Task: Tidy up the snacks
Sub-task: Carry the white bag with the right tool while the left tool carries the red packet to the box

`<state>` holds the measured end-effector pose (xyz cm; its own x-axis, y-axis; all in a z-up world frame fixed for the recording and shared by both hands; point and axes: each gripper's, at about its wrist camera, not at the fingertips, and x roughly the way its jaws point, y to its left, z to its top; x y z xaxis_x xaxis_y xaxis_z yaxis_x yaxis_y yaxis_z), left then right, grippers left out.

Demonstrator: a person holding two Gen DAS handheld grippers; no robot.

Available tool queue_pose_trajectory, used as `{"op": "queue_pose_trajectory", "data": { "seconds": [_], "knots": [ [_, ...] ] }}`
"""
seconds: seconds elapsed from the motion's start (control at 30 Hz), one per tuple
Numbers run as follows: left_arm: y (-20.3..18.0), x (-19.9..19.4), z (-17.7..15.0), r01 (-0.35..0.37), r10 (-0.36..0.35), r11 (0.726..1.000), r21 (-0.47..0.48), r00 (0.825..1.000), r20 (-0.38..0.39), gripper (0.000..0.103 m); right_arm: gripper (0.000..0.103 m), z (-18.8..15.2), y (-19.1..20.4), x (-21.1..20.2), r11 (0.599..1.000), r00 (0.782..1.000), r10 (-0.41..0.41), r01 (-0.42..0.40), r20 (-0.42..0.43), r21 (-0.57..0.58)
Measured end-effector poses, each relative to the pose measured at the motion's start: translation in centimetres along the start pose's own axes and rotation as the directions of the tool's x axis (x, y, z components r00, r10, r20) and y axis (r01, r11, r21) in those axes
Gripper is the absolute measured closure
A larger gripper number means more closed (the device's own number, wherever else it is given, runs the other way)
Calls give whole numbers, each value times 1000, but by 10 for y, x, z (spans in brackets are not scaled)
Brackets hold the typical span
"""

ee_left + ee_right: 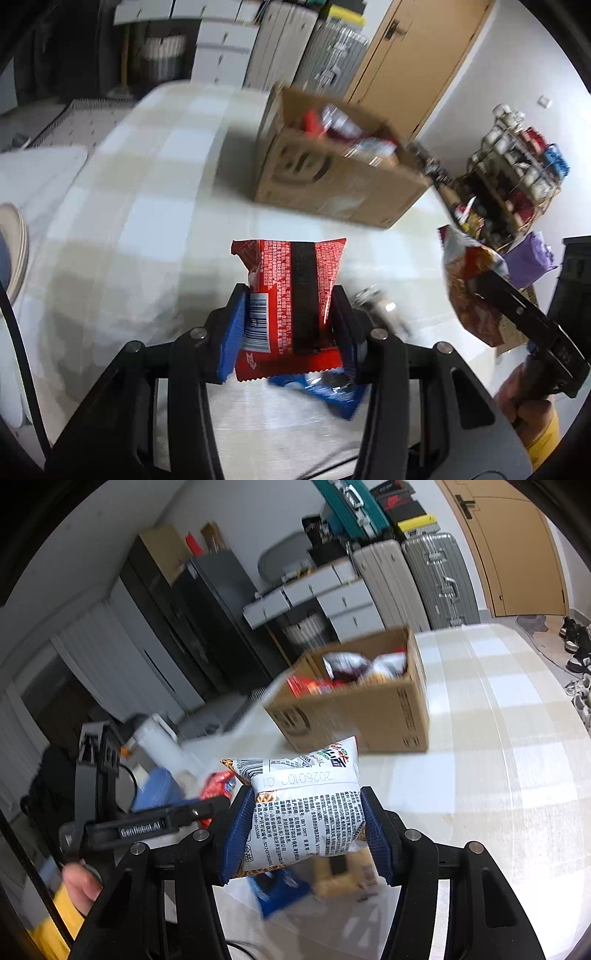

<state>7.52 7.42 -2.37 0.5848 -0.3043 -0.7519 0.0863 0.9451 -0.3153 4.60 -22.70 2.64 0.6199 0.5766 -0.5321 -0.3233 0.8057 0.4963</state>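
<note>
Left gripper [291, 317] clamps red snack packet [295, 295]; right gripper [306, 827] clamps white snack packet [310, 812]. Both raised above tabletop [129, 206]. Cardboard box [332, 184] ahead, well apart; left packet long axis points boxward.

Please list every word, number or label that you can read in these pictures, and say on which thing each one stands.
"2026010? C1": date stamp on the white snack bag; one digit is unclear.
"GenRobot.AI": side of the left tongs.
Barcodes and dense small print on the white snack bag and the red snack pack: too small to read.
Printed logo on the cardboard box: blurred.
</note>
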Motion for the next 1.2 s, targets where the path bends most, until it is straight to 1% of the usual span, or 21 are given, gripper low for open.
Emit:
{"op": "queue_pose_trajectory", "data": {
  "seconds": [0.07,0.17,0.27,0.37,0.5,0.6,0.63,0.77,0.83,0.97,1.07,1.2],
  "knots": [
    [-9,-12,9,19,-19,1000,14,999,31,62,45,11,6,-8,1000,999,17,-17,43,0],
    [-20,-20,28,36,-38,999,37,998,46,62,45,29,12,-12,1000,997,23,-22,74,-13],
    [-28,-24,54,33,-36,998,55,998,54,62,45,51,11,-8,1000,997,25,-25,77,1],
    [-37,-26,81,48,-53,996,74,997,63,62,45,77,11,-4,1000,996,13,-13,94,4],
    [-47,-18,120,35,-42,994,107,997,65,62,45,109,9,7,1000,994,-14,14,107,-3],
    [-47,1,148,46,-49,994,96,998,28,62,46,130,6,23,999,994,-39,39,101,-6],
    [-49,9,158,40,-41,994,99,999,9,62,45,136,3,29,999,994,-44,45,96,-3],
    [-56,39,188,6,-3,990,144,1000,-19,62,46,155,-12,54,999,996,-45,45,72,2],
    [-57,57,199,21,-15,990,142,999,-43,62,46,162,-22,67,998,996,-70,70,55,4],
    [-58,97,221,46,-32,991,126,994,-107,62,46,169,-42,94,995,995,-100,100,7,21],
    [-61,121,232,38,-21,989,142,993,-118,62,45,169,-53,112,993,993,-117,118,-24,10],
    [-62,154,239,33,-12,988,152,991,-135,62,46,167,-61,128,990,990,-139,138,-38,-16]
  ]
}}
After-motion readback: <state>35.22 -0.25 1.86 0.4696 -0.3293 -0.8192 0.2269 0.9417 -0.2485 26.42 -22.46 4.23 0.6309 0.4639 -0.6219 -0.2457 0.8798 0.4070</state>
